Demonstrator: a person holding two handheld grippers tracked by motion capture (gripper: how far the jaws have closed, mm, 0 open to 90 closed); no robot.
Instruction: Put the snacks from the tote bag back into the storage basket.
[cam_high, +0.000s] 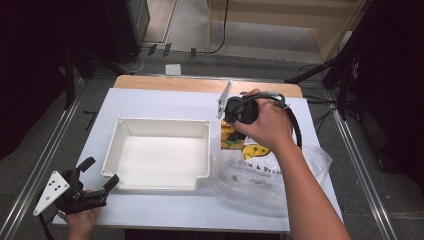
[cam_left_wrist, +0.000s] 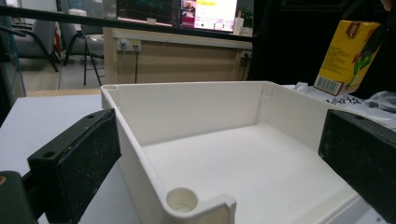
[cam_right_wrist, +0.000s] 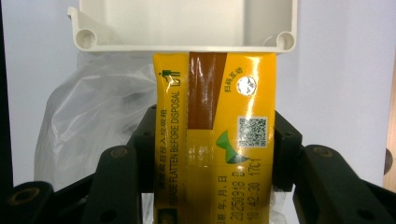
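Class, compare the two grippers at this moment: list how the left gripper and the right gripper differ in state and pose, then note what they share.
1. The right gripper is clamped on a yellow drink carton; the left gripper holds nothing, jaws wide open.
2. The left gripper sits low at the table's near corner, aimed at the white tray's corner; the right gripper is held beside the tray, above a plastic bag.
Shared: both are black, two-jawed and hand-held.

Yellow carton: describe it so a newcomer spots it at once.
Find the white tray mid-table. Just right of it, above a clear plastic bag, the right claw clamps the carton. It is the one yellow thing, with a brown stripe and a QR code.
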